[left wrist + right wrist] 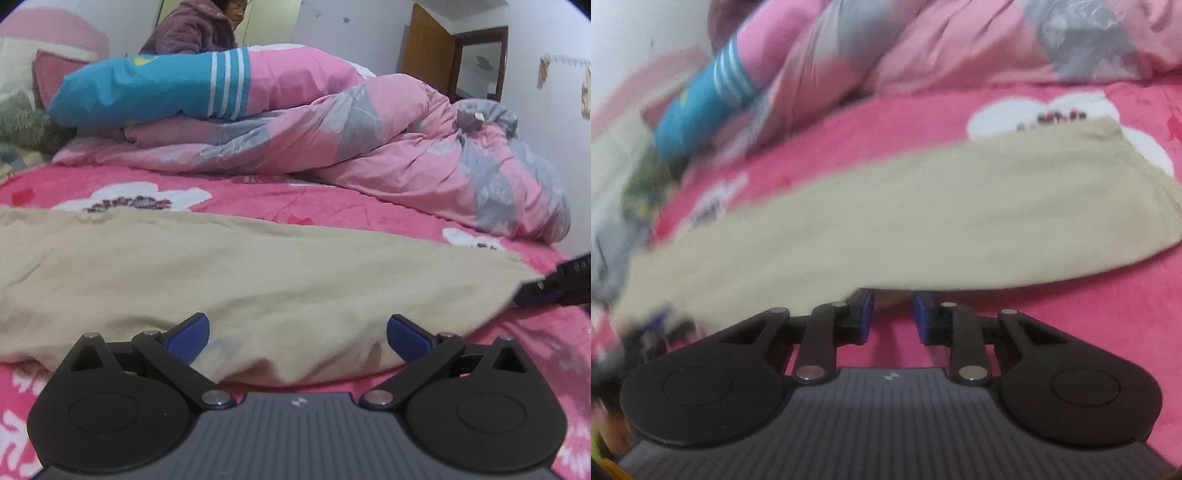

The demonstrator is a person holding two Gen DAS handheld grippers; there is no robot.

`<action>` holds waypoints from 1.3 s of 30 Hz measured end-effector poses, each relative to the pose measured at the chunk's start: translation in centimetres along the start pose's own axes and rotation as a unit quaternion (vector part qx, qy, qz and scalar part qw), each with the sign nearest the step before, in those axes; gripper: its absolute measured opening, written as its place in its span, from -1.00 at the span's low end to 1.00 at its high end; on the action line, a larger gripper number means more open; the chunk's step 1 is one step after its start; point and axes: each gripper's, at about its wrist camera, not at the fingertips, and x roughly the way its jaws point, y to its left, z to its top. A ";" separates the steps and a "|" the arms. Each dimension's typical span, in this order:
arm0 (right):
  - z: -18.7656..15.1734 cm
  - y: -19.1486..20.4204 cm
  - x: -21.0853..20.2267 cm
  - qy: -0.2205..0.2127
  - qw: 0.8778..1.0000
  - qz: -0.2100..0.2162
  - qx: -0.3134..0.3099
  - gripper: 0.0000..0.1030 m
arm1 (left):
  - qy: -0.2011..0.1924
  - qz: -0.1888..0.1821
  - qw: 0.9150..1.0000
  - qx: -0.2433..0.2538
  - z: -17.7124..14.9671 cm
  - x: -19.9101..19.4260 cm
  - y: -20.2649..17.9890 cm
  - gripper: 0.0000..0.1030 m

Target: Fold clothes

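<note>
A beige garment (258, 266) lies spread lengthwise on the pink flowered bedsheet (280, 199). My left gripper (299, 339) is open wide at the garment's near edge, and a fold of the cloth bulges between its blue pads (188, 338) without being pinched. My right gripper (894, 314) has its jaws drawn close with a small gap, and the beige garment (886, 221) has its edge over the fingertips, pinched there. In the left wrist view the right gripper (543, 291) sits at the garment's right end.
A rumpled pink and grey duvet (406, 147) and a blue and pink pillow (155, 88) are piled behind the garment. A person in a purple fleece jacket (184, 29) sits at the back. A wooden door (428, 55) stands in the far wall.
</note>
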 end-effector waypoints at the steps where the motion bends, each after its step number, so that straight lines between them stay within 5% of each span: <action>1: 0.5 0.1 -0.1 -0.008 1.000 0.001 0.003 -0.59 | 0.001 -0.003 1.000 0.000 0.0 -0.1 0.1 1.00; 6: 0.9 0.5 0.7 -0.025 1.000 -0.009 0.001 -0.60 | 0.003 0.004 1.000 0.022 -0.3 -0.4 -0.5 1.00; 13: -0.6 -0.5 3.6 0.011 0.999 -0.036 -0.021 -0.65 | 0.008 0.009 1.000 0.025 -0.4 0.0 -0.6 1.00; 21: -3.5 0.9 1.3 0.002 0.998 -0.041 -0.056 -0.63 | 0.005 0.005 1.000 0.015 -0.3 -0.4 -0.4 1.00; 32: -2.8 7.6 5.7 0.039 0.994 0.046 -0.087 -0.57 | 0.015 -0.003 0.999 -0.033 0.0 -3.1 2.4 0.99; 39: -2.5 9.0 7.6 0.073 0.990 0.120 -0.029 -0.57 | 0.015 -0.014 0.996 -0.090 0.6 -4.4 5.1 0.99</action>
